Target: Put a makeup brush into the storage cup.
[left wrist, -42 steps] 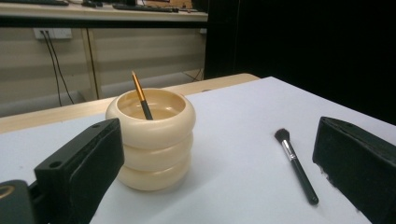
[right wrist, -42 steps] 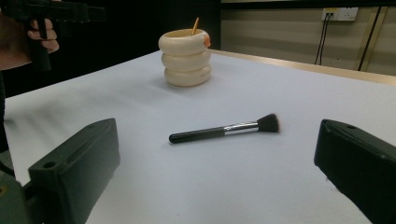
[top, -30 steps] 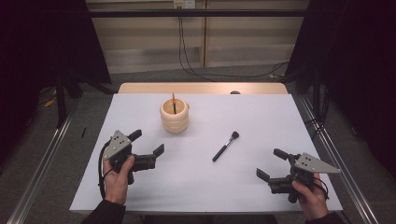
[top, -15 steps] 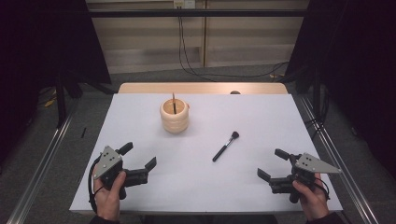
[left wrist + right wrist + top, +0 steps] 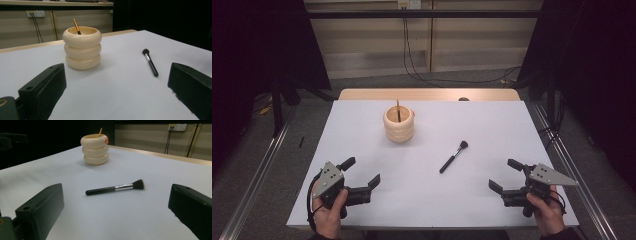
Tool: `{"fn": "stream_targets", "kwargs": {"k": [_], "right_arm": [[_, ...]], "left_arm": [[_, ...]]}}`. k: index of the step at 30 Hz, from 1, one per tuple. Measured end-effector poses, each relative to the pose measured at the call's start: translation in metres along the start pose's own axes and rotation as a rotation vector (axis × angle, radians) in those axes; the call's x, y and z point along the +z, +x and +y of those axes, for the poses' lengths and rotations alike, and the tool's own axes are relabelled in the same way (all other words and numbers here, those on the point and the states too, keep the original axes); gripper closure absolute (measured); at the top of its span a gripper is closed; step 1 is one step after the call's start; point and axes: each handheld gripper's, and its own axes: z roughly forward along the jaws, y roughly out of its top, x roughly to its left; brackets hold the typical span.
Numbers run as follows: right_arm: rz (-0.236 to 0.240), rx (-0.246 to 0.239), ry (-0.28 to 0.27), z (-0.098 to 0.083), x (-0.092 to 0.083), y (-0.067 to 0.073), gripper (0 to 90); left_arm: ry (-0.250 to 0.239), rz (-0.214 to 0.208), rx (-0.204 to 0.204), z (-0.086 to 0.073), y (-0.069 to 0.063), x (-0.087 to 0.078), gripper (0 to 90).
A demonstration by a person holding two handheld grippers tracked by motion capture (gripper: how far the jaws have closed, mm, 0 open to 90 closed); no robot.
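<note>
Both pairs of jaws stand spread wide with nothing between them. The left gripper (image 5: 361,177) sits low at the near left of the table (image 5: 492,125), held in the left hand (image 5: 329,212); the right gripper (image 5: 506,176) is at the near right in the right hand (image 5: 544,212). Between them, farther out, a black-handled brush (image 5: 454,156) lies flat on the white surface, bristles pointing away. Beyond it, toward the far left, stands a cream ribbed cup (image 5: 399,123) holding a thin stick (image 5: 398,111), possibly another brush's handle.
</note>
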Motion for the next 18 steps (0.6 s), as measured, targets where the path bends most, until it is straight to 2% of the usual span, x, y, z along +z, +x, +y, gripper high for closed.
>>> {"fn": "stream_targets", "kwargs": {"k": [4,7,8,14,18], "right_arm": [[-0.003,-0.008,0.009,-0.0008,0.0007,0.0001,0.0],[0.02,0.026,0.049,-0.0003,0.0012,-0.001,0.0],[0.022,0.034,0.048,-0.0005,0.0019,-0.0008,0.0],[0.009,0.007,0.041,0.0017,0.0035,-0.0013,0.0],[0.004,0.011,0.045,0.0053,0.0091,-0.0034,0.0]], "left_arm": [[0.004,0.0,0.0,-0.0009,-0.0011,-0.0004,1.8],[0.003,-0.01,0.001,-0.0017,-0.0021,-0.001,1.8],[0.01,-0.001,0.007,-0.0019,-0.003,-0.0014,1.8],[0.015,-0.015,0.009,-0.0041,-0.006,-0.0018,1.8],[0.015,-0.01,0.008,-0.004,-0.0069,-0.0021,1.8]]}}
